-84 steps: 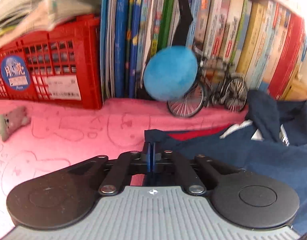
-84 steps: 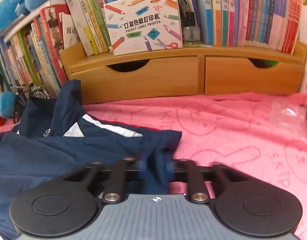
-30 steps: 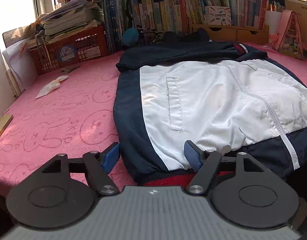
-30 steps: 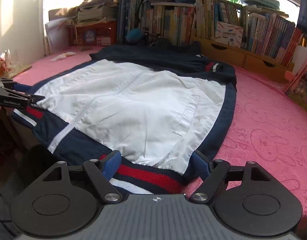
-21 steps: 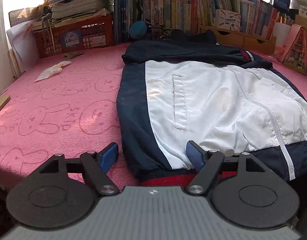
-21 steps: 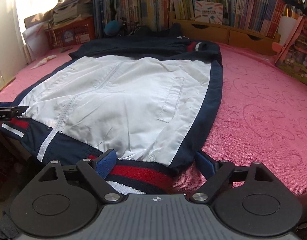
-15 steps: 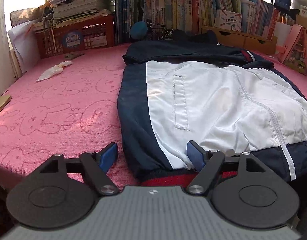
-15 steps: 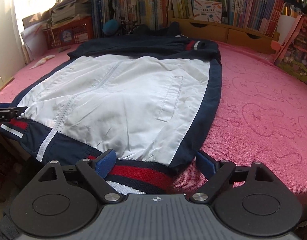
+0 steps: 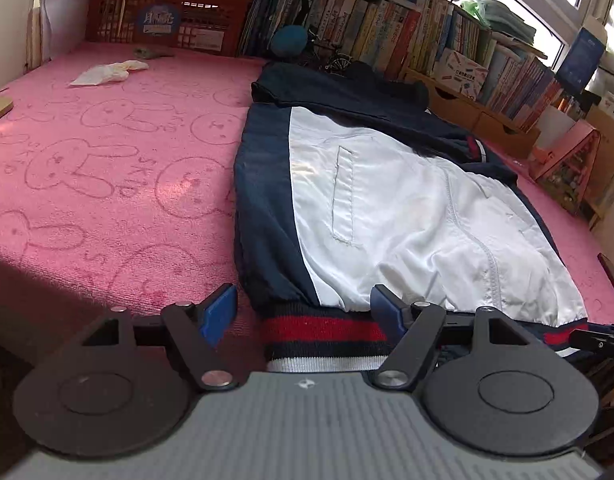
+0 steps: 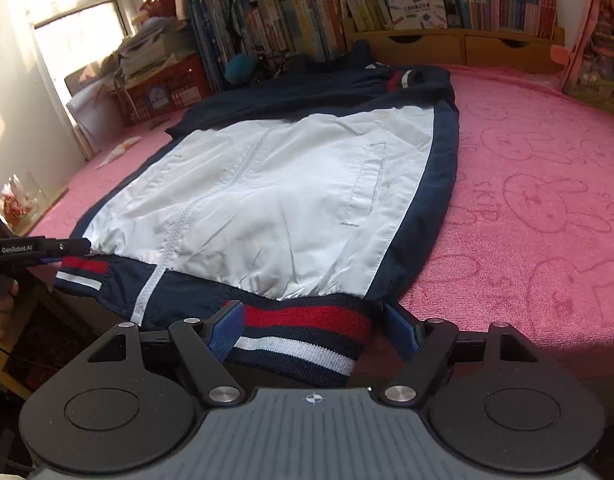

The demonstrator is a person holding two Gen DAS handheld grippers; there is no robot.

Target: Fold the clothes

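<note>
A navy and white jacket [image 9: 407,208] lies spread flat on the pink blanket [image 9: 107,168], its red, white and navy striped hem [image 9: 323,336] at the near edge. My left gripper [image 9: 303,312] straddles the hem's left corner. Its jaws are closing, and the left pad stands clear of the cloth. My right gripper [image 10: 313,330] straddles the hem [image 10: 303,332] at the jacket's [image 10: 275,200] other corner. Its jaws are closing too, with a gap at the right pad. Each gripper shows at the edge of the other's view.
A red crate [image 9: 163,24] under stacked papers, rows of books [image 9: 387,28] and a blue ball [image 9: 291,40] line the far side. Wooden drawers [image 10: 459,46] stand far right. A crumpled white tissue [image 9: 107,74] lies on the blanket's left part.
Nearly three seconds ago both grippers were shut on navy cloth near the shelf; now they stand wide at the hem by the near edge. Both views have rolled lately, showing more striped hem.
</note>
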